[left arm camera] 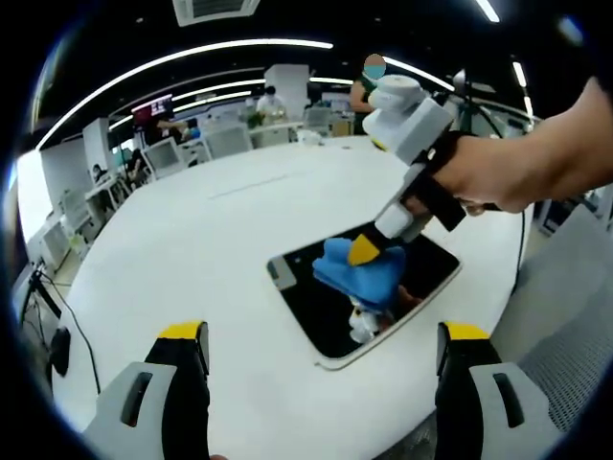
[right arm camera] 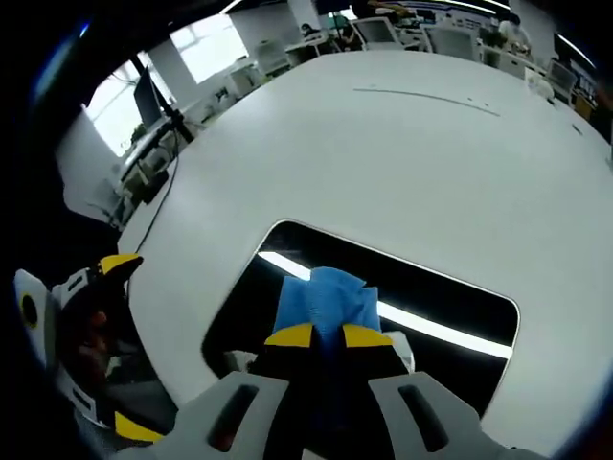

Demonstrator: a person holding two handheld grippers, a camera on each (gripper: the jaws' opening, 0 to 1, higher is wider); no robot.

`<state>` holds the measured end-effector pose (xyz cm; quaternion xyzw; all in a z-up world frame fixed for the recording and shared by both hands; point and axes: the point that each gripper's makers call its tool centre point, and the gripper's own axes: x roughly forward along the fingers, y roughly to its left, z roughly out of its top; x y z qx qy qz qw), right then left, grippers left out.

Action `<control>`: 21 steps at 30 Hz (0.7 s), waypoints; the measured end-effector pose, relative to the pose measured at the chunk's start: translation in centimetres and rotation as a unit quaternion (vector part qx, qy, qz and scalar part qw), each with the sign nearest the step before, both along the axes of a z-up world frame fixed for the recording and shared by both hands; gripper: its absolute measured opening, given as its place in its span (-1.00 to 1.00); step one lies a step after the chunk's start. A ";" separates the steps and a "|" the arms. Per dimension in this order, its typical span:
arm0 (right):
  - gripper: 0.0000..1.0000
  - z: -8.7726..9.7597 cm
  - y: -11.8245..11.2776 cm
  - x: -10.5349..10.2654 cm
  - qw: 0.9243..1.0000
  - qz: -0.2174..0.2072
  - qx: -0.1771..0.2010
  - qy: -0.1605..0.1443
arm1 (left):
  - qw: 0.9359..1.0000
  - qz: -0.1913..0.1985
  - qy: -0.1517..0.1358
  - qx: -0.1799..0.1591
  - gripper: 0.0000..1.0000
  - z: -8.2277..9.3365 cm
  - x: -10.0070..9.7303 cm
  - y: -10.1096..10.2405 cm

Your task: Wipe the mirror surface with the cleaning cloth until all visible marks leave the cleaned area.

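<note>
Your right gripper has its yellow-tipped jaws drawn close together on the blue cleaning cloth, which is pinched between them; your left gripper holds its jaws wide apart with nothing between them, hovering above the near edge of the desk.

Around you is a large open office with long ceiling light strips, rows of workstations and monitors behind the desk, and a few people standing at the far side. The big round white desk carries the work; its top is plain, with only a thin seam line across the far half.

The dark rectangular mirror with rounded corners and a pale rim lies flat on the desk toward your right-hand edge. In the right gripper view its glass reflects a bright ceiling strip running across it. The cloth is bunched into a soft lump, pressed on the glass near the mirror's middle, and its blue shape shows again in the reflection beneath it.

In the left gripper view your right hand grips the right gripper's handle, reaching in from the right edge with the tool tilted steeply down onto the mirror. In the right gripper view your left gripper sits off the desk's left edge.
</note>
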<state>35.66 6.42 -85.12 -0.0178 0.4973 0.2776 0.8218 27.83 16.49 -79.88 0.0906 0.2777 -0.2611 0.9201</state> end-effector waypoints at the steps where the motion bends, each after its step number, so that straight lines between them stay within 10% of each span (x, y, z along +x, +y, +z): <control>1: -0.92 0.0 -0.3 0.0 1.000 -0.001 0.000 0.000 | 1.000 0.000 0.001 0.000 0.99 0.0 0.0 0.0; 21: -0.92 0.1 -3.8 0.1 1.000 -0.018 0.000 0.004 | 1.000 0.003 0.004 0.000 0.99 -0.3 0.1 0.2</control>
